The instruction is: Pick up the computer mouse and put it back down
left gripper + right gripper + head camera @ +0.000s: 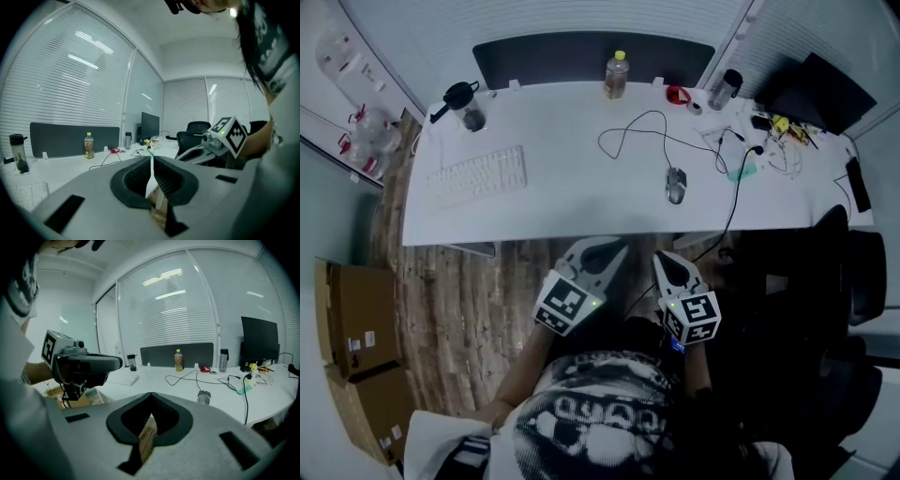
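Waiting stage: no tool is over the bench (572, 202) yet; judging from that, the pick-up has not begun.
Keyboard (478, 175): on the left part of the bench, well apart from the work, so it does not affect the reach.
Left gripper (607, 249): low in the middle of the head view, short of the bench's near edge. Its fingers are clenched together with nothing between them, as its own view shows. It looks the less handy of the two for this job.
Right gripper (668, 262): just right of the other, its fingers also clenched and empty. It sits almost straight below the target in the frame, so it is the natural one to use.
Mouse (676, 184): lying flat on the bench, right of centre, near the front edge, its length running up the frame.
Cable (630, 131): thin and dark, looping from the mouse's far end toward the upper middle. It looks slack, so a small lift should not tug it.
Doing it well: release the right fingers wide before arriving and come in along the mouse's length. Close on its two long sides at mid-body, lift a little and keep it level. Set it flat on the same spot before letting go.
Risk: the curved shell may slip out if pinched high, so grip low.
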